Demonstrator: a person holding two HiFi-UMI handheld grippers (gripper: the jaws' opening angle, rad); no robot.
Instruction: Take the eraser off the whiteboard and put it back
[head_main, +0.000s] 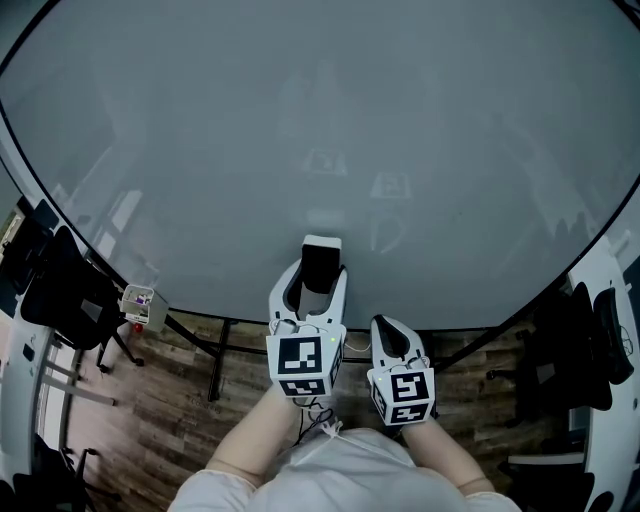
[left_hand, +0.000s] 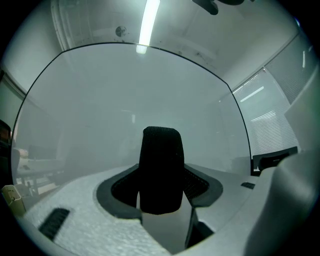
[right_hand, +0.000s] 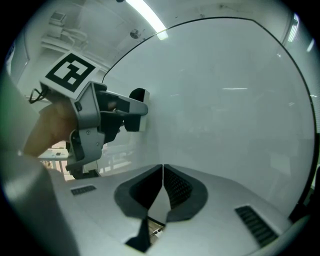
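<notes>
1. Head view: the left claw (head_main: 320, 272) points at the whiteboard (head_main: 320, 130) with the eraser (head_main: 321, 250) standing between its 2 jaws, which are spread wide to take it. The right claw (head_main: 388, 328) sits just beside it, lower, with nothing ahead of its tips but board.

2. Left gripper view: the left claw (left_hand: 161, 186) has its pads against the 2 sides of the eraser (left_hand: 161, 160), a dark block rising straight up from between the jaws. The whiteboard (left_hand: 125, 100) fills everything beyond the tips.

3. Right gripper view: the right claw (right_hand: 162, 182) is fully closed on nothing, its pads meeting edge to edge. Up to its left, the left claw (right_hand: 131, 109) shows side-on, with the eraser (right_hand: 138, 95) at its tip, right at the whiteboard (right_hand: 225, 100); whether it touches, I cannot tell.

4. Progress, as a judgement: the eraser is in the grip, so the picking-up half looks done. What remains is seating it on the board and opening the jaws.
</notes>
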